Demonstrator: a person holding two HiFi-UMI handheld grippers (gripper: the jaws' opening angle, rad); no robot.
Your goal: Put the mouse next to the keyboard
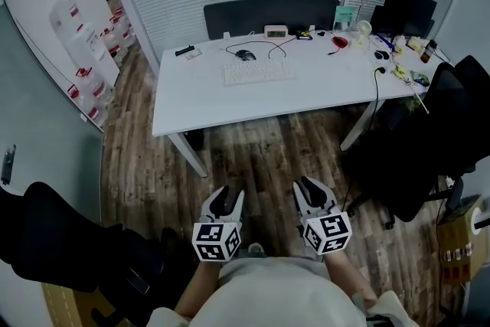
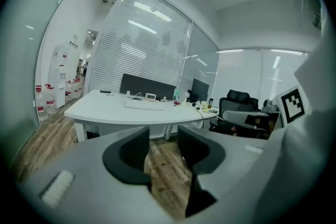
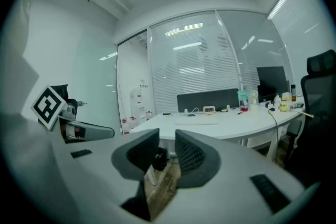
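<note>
A dark wired mouse (image 1: 246, 55) lies on the white desk (image 1: 230, 99) just behind the left end of a white keyboard (image 1: 259, 73). Both grippers hang low over the wooden floor, well short of the desk. My left gripper (image 1: 230, 197) is open with floor showing between its jaws. My right gripper (image 1: 312, 189) stands slightly open, holding nothing. In the left gripper view, the left gripper (image 2: 163, 147) faces the desk and the keyboard (image 2: 143, 105). The right gripper (image 3: 167, 152) in its own view points at the same keyboard (image 3: 197, 121).
Black office chairs stand to the right (image 1: 429, 142) and near left (image 1: 53, 241). The desk's right end holds a monitor (image 1: 409, 11), a red bowl (image 1: 340, 41) and small clutter. Water bottles (image 1: 92, 65) line the left wall. A dark panel (image 1: 268, 15) backs the desk.
</note>
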